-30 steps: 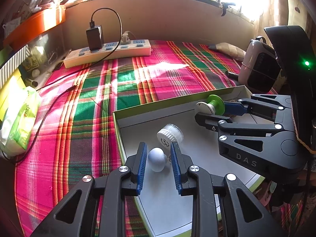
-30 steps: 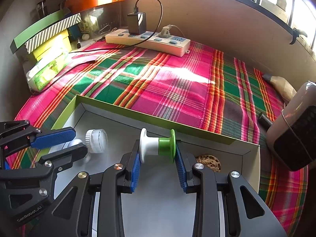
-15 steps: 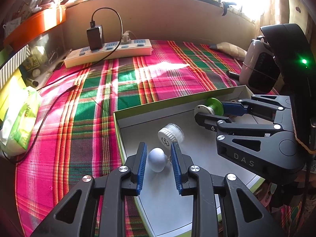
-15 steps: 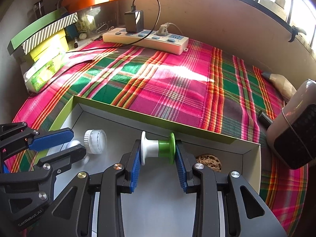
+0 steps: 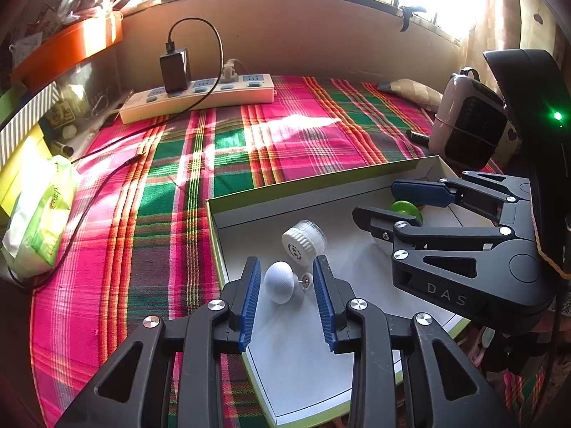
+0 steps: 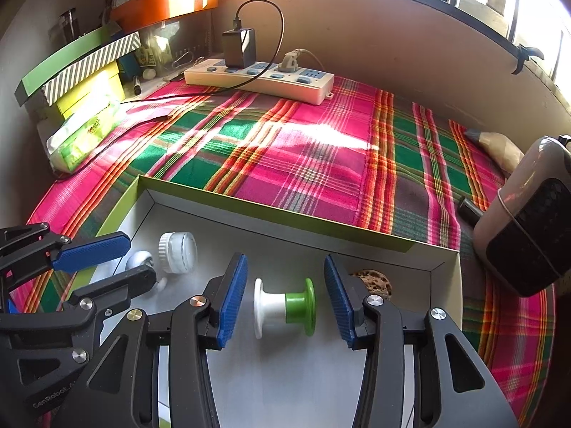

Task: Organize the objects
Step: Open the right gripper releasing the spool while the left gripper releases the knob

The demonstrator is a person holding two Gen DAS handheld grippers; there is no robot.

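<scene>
White knob point(image 5: 280, 281) loose between opening left gripper point(image 5: 287, 297); spool point(image 6: 284, 307) loose between opening right gripper point(image 6: 285, 301).

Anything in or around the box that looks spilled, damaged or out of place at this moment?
Nothing stands out. The white knob, ribbed cap and green-and-white spool lie loose on the box floor, intact, between or beside opening jaws.

We see open plaid cloth point(image 6: 321, 149) between the tray's far wall point(image 6: 285, 210) and the power strip point(image 6: 260, 78), free for passing. Inside the tray, the white knob point(image 5: 280, 281), ribbed cap point(image 5: 303, 240), green-and-white spool point(image 6: 285, 306) and a brown disc point(image 6: 374, 280) crowd the floor. A tissue pack point(image 6: 85, 132) blocks the left edge, a small heater point(image 6: 531, 228) the right.
</scene>
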